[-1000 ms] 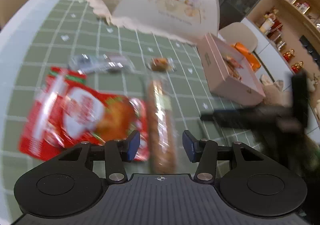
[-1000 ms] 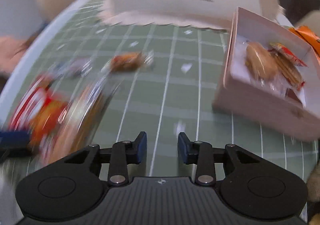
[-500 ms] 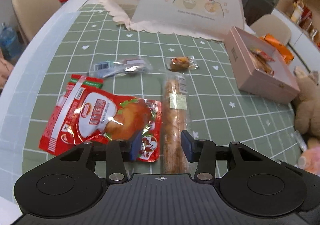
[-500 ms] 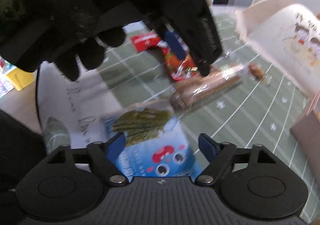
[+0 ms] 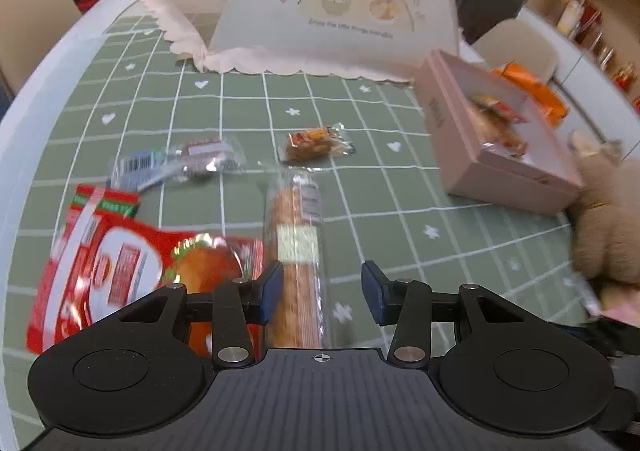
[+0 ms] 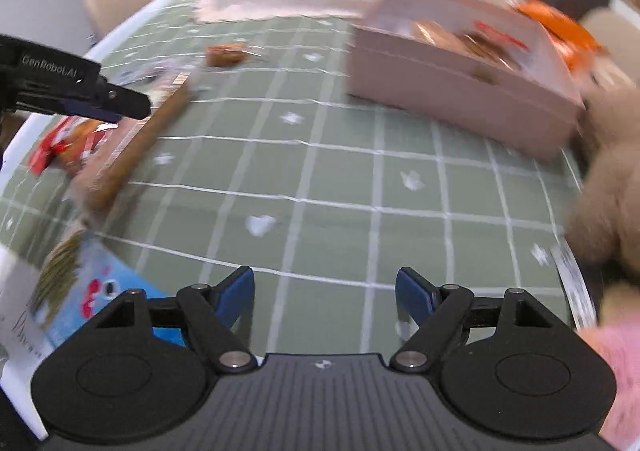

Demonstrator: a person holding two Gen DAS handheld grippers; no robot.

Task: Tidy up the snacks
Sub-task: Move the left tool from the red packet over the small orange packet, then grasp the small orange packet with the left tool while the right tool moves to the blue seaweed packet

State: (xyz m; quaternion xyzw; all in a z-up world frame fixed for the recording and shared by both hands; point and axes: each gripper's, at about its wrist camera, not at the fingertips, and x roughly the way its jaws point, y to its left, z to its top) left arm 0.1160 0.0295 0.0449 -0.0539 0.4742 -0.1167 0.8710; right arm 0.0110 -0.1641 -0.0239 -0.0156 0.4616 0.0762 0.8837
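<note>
Readable writing first: the cream mesh food cover with a cartoon of two children (image 5: 332,3) carries a small printed English line that starts "Enjoy the little things"; the rest and the large characters above it are too blurred to read. "GenRobot.AI" is lettered in white on the left gripper (image 6: 120,103) as the right wrist view shows it. The pink open cardboard box (image 5: 492,147) has a short word on its side wall, not legible.

Left gripper (image 5: 322,291): jaws apart, over the long clear-wrapped biscuit stick (image 5: 298,251), whose near end lies between the pads, close to the left one; contact cannot be told. Just left of it, the red foil pouch with a chicken picture (image 5: 132,263) (label unreadable). Farther back lie a clear wrapper with a barcode (image 5: 176,165) and a small clear-wrapped brown snack (image 5: 314,143).

Right gripper (image 6: 324,293): jaws wide apart, having just been opening, nothing between them. A blue packet with green sticks printed on it (image 6: 88,279) lies at its left, on the green grid tablecloth (image 6: 340,179) near the edge.

Open cloth between right gripper and box. A tan plush toy (image 5: 608,227) crowds the box's right end; several wrapped snacks already inside the box.
</note>
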